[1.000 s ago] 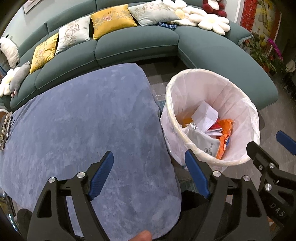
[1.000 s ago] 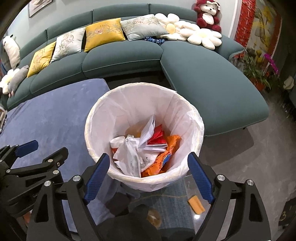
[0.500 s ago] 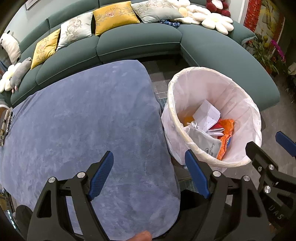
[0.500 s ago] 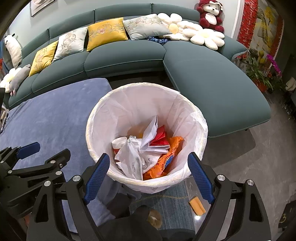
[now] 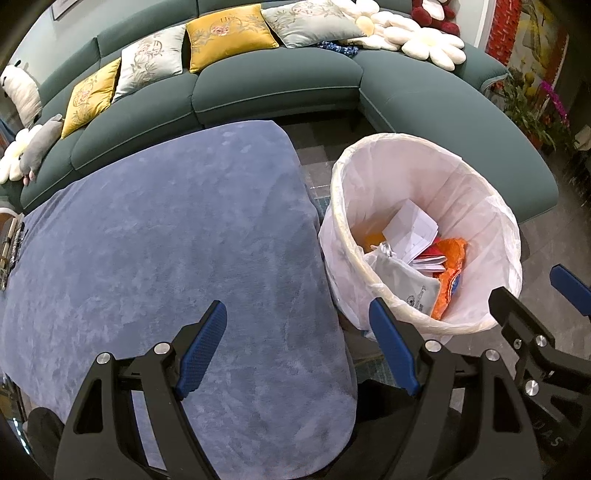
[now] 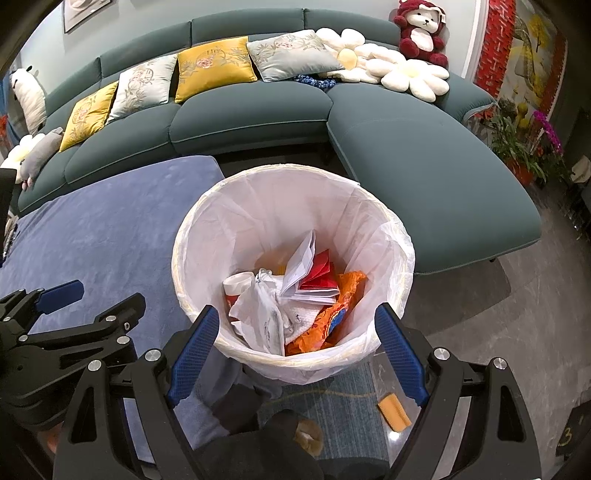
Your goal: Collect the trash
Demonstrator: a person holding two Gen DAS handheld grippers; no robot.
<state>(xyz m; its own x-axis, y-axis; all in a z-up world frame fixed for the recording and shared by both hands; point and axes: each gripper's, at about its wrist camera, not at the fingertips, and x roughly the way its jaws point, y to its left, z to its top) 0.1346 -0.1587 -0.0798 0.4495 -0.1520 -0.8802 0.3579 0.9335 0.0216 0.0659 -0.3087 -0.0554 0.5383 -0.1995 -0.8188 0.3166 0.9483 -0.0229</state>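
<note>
Nearest in the left wrist view, the left gripper [image 5: 297, 341] is hanging with its blue-padded jaws standing wide apart and nothing between them, over the near edge of a blue-grey plush cloth [image 5: 166, 240] that is covering a broad flat surface. The right gripper [image 6: 297, 347] is likewise holding its jaws well apart and empty, pointing down at the near rim of a round waste bin lined with a thin white plastic bag [image 6: 384, 236]. In the left wrist view that same bin [image 5: 476, 199] is standing just beside the right edge of the cloth.

Inside the bin the collected trash is lying in a loose heap: a crumpled white plastic bag [image 6: 262, 314], folded white paper sheets [image 6: 301, 264], a red folded card [image 6: 321, 275] and a crinkled orange wrapper [image 6: 332, 314], with a white paper cup [image 6: 238, 282] tipped at the left.

On the floor close to the bin's base, a small flat orange piece [image 6: 394, 411] is lying on a dark blue mat [image 6: 343, 402], outside the bin.

Farther back, a curved dark green sofa [image 6: 258, 118] is wrapping round the scene, bearing yellow and pale grey embroidered cushions [image 6: 214, 68], white daisy-shaped pillows [image 6: 410, 77] and a red and white plush bear [image 6: 423, 31].
</note>
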